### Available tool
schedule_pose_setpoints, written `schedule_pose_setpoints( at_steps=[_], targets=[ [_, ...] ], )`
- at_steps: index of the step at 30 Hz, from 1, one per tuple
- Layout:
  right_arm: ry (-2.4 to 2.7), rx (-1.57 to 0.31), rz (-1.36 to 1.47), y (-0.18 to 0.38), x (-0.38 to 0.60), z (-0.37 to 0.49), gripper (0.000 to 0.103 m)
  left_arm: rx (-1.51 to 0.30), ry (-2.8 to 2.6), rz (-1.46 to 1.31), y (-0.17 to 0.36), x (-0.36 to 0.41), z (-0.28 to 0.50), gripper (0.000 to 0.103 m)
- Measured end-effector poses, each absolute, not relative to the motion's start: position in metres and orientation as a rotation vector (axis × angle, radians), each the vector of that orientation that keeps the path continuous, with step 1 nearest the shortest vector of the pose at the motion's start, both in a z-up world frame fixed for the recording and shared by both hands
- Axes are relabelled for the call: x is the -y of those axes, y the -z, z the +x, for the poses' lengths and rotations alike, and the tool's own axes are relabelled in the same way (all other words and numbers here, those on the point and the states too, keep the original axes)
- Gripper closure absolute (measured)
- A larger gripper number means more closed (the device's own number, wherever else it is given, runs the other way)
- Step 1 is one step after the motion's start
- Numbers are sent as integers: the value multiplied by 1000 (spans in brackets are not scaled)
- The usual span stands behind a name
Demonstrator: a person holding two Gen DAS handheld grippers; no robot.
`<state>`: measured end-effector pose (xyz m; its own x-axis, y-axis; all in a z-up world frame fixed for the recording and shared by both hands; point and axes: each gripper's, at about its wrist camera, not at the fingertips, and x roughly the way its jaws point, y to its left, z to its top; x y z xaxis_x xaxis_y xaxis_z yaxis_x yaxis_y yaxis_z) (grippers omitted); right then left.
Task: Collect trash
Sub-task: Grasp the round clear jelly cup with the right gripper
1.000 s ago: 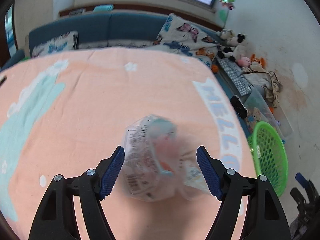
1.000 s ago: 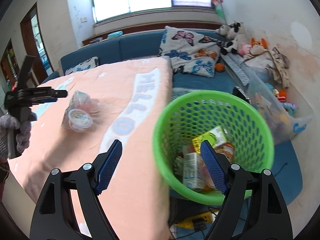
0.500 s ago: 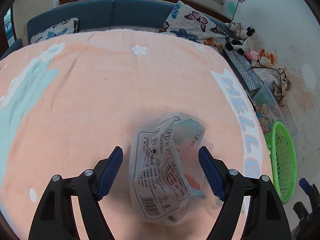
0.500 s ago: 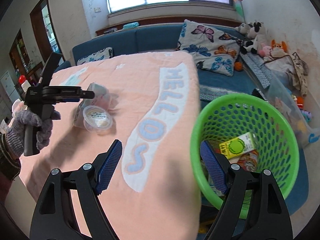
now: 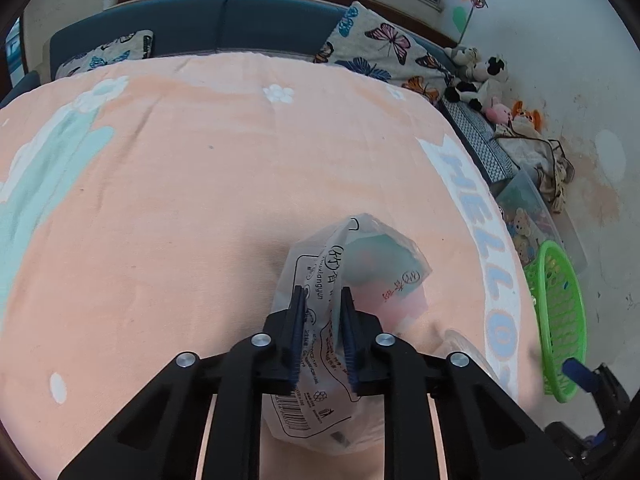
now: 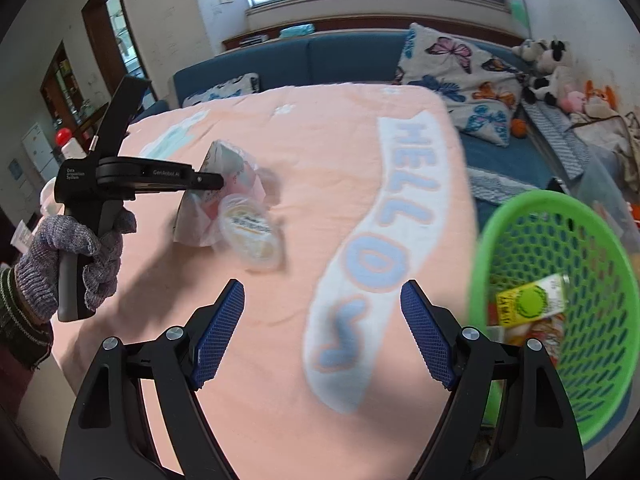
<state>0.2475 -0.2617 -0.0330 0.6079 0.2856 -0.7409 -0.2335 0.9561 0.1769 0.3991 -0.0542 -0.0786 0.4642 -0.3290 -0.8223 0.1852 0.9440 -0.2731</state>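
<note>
**Plastic bag pinched on the peach blanket**

Translucent plastic fills the middle of the left wrist view: a printed plastic bag (image 5: 320, 344) with a barcode near its lower edge, lying on a peach blanket (image 5: 180, 200) that carries pale blue "HELLO" lettering along its right border. The left gripper (image 5: 322, 300) has its blue pads closed tight on a fold of that bag, and the film bulges out on both sides of the narrow gap. Something pink and pale green shows through the film, too vague to name. Just to the right of the bag lies a round clear plastic lid (image 5: 466, 350), partly hidden behind the gripper's frame.

From the right wrist view, a hand in a grey knitted glove (image 6: 68, 256) holds the left gripper's handle, its tip buried in the bag. The lid, with a yellowish printed face, leans against the bag's near side.

The right gripper (image 6: 322, 332) hangs over the blanket's lettering with its fingers spread wide and nothing between them. Beside the bed's right edge stands a green mesh basket (image 6: 520, 216) holding a yellow-green drink carton (image 6: 528, 304) and other wrappers. A butterfly-print pillow (image 6: 456, 68) and some plush toys (image 6: 548, 64) lie on the blue sofa behind.
</note>
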Motion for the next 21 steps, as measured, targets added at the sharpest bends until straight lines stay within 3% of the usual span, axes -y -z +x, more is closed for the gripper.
schedule_pose_setpoints(
  at_steps=[21],
  targets=[
    [-431,-942,45,64,178,298,23,-909,278,-132,27,-10,373,90]
  ],
)
